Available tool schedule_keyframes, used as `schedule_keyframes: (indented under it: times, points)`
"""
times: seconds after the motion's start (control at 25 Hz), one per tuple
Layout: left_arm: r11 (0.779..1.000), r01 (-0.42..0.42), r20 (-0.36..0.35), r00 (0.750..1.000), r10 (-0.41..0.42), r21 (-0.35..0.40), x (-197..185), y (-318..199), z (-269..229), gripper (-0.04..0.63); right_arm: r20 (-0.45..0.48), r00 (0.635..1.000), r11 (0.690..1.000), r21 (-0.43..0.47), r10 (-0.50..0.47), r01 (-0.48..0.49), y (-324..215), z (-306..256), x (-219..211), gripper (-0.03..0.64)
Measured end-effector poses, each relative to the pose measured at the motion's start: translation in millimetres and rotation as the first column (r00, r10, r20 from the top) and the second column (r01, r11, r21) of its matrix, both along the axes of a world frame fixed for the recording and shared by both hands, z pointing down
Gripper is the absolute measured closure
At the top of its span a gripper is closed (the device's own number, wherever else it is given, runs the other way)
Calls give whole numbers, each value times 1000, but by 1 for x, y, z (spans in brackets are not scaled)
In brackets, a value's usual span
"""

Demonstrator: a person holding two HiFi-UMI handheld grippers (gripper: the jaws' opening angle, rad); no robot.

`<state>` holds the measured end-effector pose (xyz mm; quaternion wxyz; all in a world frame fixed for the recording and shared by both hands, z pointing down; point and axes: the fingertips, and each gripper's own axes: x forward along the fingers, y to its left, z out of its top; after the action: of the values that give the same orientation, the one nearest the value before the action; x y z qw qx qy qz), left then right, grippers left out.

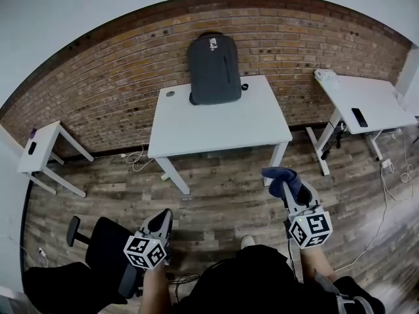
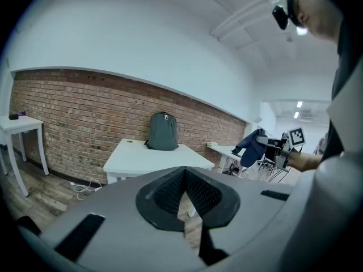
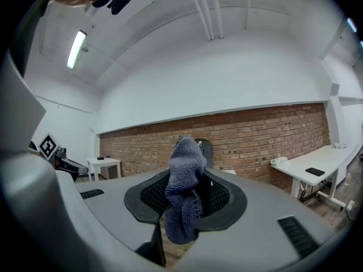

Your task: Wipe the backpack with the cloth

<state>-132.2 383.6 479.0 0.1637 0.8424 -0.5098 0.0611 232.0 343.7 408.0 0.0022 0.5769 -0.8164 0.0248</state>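
Leaning upright against a red brick wall (image 1: pixel 111 84), a dark grey backpack (image 1: pixel 214 69) stands at the middle of the back edge of a white table (image 1: pixel 216 126). A small round object (image 1: pixel 170 93) sits near the table's back left corner; what it is cannot be made out. The rest of the tabletop is bare white.

A dark blue cloth (image 3: pixel 184 191) is well away from the backpack, out over the wooden floor (image 1: pixel 222 188) in front of the table. It is pinched between the jaws of the right gripper (image 3: pixel 184 200), which are closed on its middle, so that one bunched end rises above the jaws and the other droops below. From the head view, the cloth pokes forward from this gripper, off the table's front right corner.

The left gripper (image 2: pixel 184 200) is held low on the person's left, its jaws brought together with nothing between them, and it points toward the table and backpack.

A black office chair (image 1: pixel 105 254) stands just beside the left gripper. A small white side table (image 1: pixel 42 149) stands by the wall on the left, and a second white desk (image 1: pixel 366 103) on the right carries a dark phone (image 1: pixel 359 117).
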Motion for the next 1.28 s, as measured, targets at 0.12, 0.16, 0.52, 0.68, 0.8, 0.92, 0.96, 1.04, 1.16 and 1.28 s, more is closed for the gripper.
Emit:
schedule_keyframes:
  times: [0.12,0.16,0.52,0.68,0.8,0.92,0.96,1.04,1.16,1.28]
  points:
    - [1000,-2,-2,1000,2,17,21,-28,-8,600,-7,1000,1000,16,-12,12,-26,-7,16,515]
    - [1000,-4,-5,1000,4,19,28,-36,-9,598,-7,1000,1000,16,-15,15,-34,-7,22,515]
    - [1000,-21,16,1000,21,3,77,-79,-12,598,-9,999,999,-2,-47,47,-79,-5,57,515]
    - [1000,-13,22,1000,13,-2,81,-90,-11,598,3,999,999,-23,-44,45,-86,4,66,515]
    - [1000,-16,21,1000,16,-6,87,-99,-10,598,2,999,998,-38,-51,51,-93,8,69,515]
    - [1000,-23,27,999,23,-20,91,-107,-5,598,-11,998,998,-36,-56,55,-100,9,73,515]
    - [999,-27,28,999,28,-24,92,-110,-3,598,-13,999,998,-36,-52,52,-103,10,75,515]
    - [999,-33,31,999,34,-23,94,-118,-2,598,-7,999,998,-39,-41,41,-111,13,79,515]
    - [1000,-27,30,999,27,-8,91,-133,-5,598,7,999,998,-45,-39,39,-127,17,78,515]
    - [1000,-17,26,1000,17,-7,86,-147,1,598,-4,998,997,-51,-60,60,-143,24,68,515]
